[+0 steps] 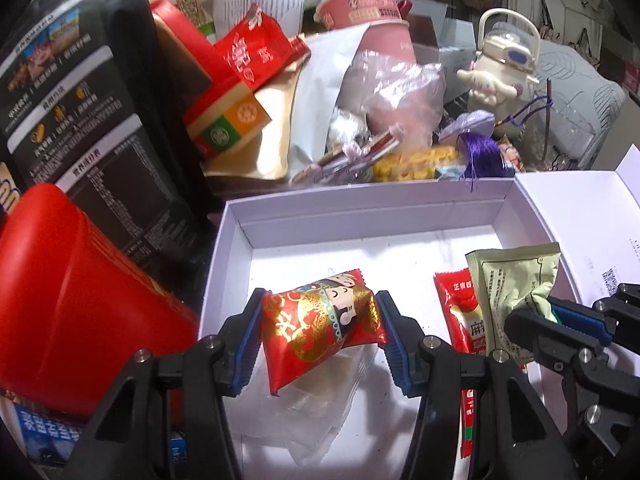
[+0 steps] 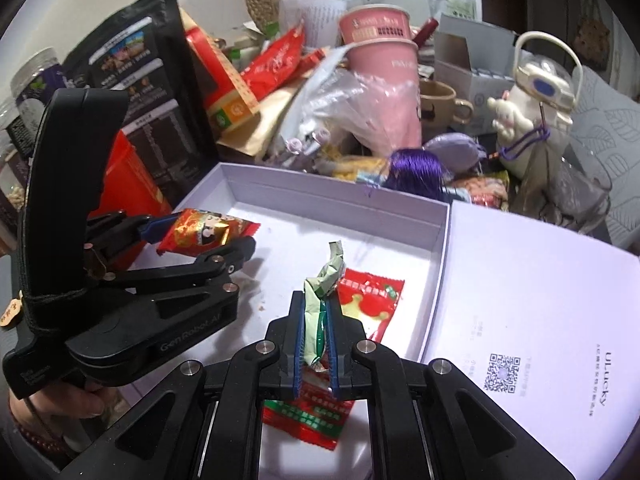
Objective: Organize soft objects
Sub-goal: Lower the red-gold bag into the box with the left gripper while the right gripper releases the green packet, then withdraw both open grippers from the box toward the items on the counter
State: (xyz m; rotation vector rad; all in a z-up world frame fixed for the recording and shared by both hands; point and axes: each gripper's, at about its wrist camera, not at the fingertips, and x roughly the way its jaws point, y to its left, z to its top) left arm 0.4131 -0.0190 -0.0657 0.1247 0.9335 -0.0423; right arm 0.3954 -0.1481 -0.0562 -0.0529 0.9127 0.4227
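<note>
The shallow white cardboard box fills the middle, open-topped, clutter stacked behind it. Inside, towards its right wall, a flat red sachet lies on the floor. Over the box's left half, the left gripper clamps a puffy red-and-gold foil snack packet across its long axis, pads pressing both ends, packet apparently just above the floor. To its right, the right gripper pinches a crumpled pale-green sachet nearly flat, standing upright over the red one. Both loads hang inside the walls; release looks next.
</note>
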